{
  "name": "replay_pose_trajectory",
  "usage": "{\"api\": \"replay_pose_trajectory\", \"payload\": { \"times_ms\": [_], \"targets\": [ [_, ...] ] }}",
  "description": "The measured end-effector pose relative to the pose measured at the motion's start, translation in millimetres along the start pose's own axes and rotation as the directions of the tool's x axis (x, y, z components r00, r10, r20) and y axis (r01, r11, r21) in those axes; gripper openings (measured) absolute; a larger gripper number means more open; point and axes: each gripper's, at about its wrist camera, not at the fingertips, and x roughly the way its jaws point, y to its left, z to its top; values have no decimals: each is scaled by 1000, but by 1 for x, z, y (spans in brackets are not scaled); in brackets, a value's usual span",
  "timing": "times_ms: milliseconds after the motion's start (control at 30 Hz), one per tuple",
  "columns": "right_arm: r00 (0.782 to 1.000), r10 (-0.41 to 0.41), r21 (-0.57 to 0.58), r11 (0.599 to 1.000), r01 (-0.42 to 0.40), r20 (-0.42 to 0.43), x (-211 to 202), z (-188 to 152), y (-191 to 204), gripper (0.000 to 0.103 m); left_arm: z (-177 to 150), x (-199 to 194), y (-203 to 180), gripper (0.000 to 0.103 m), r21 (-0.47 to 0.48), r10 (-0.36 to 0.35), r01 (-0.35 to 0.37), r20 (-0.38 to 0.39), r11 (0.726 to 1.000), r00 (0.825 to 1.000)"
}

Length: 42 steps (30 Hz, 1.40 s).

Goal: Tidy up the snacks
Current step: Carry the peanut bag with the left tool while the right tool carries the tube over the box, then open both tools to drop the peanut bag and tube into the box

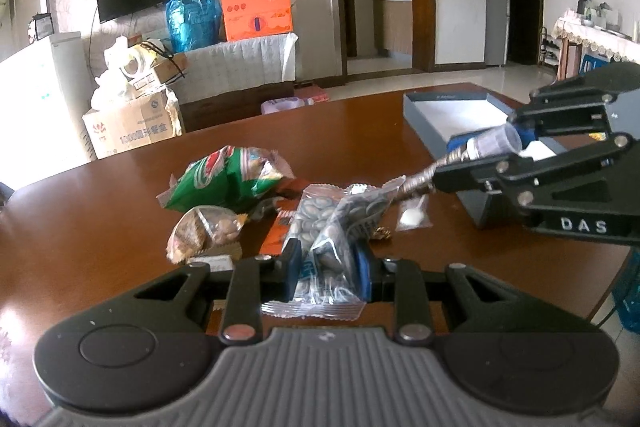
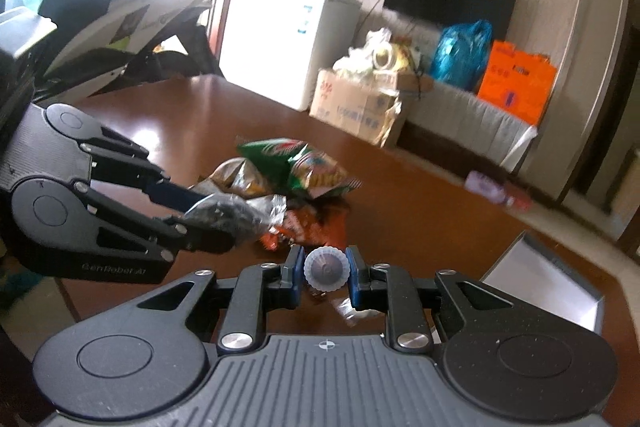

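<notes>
Crinkly clear plastic sits pinched between the pads of the left hand-held gripper (image 1: pixel 328 267): a seed packet (image 1: pixel 320 251), clamped near its lower end, the rest trailing forward over the snack pile. The right hand-held gripper (image 2: pixel 326 271) is clenched on a tube (image 2: pixel 326 269) with a translucent ribbed cap, its silvery tail drooping toward the pile. Beyond lie a green bag (image 1: pixel 228 179), a nut pouch (image 1: pixel 204 231) and an orange wrapper (image 1: pixel 276 235), bunched together on the brown surface (image 1: pixel 80 227). A grey box (image 1: pixel 452 115) stands open to the right, near the pile. The packet looks light, soft and slippery, likely to sag; holding its sealed edge seems safest. The tube seems stiffer at the cap.
</notes>
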Motion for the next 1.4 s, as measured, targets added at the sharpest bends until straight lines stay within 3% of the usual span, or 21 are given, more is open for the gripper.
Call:
{"api": "replay_pose_trajectory", "payload": {
  "times_ms": [267, 533, 867, 1167, 1267, 1400],
  "targets": [
    [983, -171, 69, 984, 166, 65, -20, -1, -39, 23, 31, 7, -28, 26, 22, -40, 39, 37, 999, 999],
    [942, -334, 159, 928, 336, -42, -18, -41, -98, 23, 75, 42, -86, 26, 58, -124, 120, 60, 991, 991],
    [921, -352, 234, 893, 384, -168, 14, -90, -130, 23, 117, 118, -172, 26, 82, -187, 184, 19, 979, 982],
    [918, -332, 235, 895, 379, -215, 28, -109, -129, 23, 128, 169, -200, 27, 86, -181, 179, 14, 980, 983],
    [923, -313, 228, 904, 362, -223, 31, -111, -126, 23, 128, 176, -200, 31, 90, -178, 176, 17, 980, 984],
    [929, -285, 225, 914, 338, -236, 31, -113, -126, 24, 128, 181, -195, 53, 97, -166, 163, 19, 982, 986]
  ]
}}
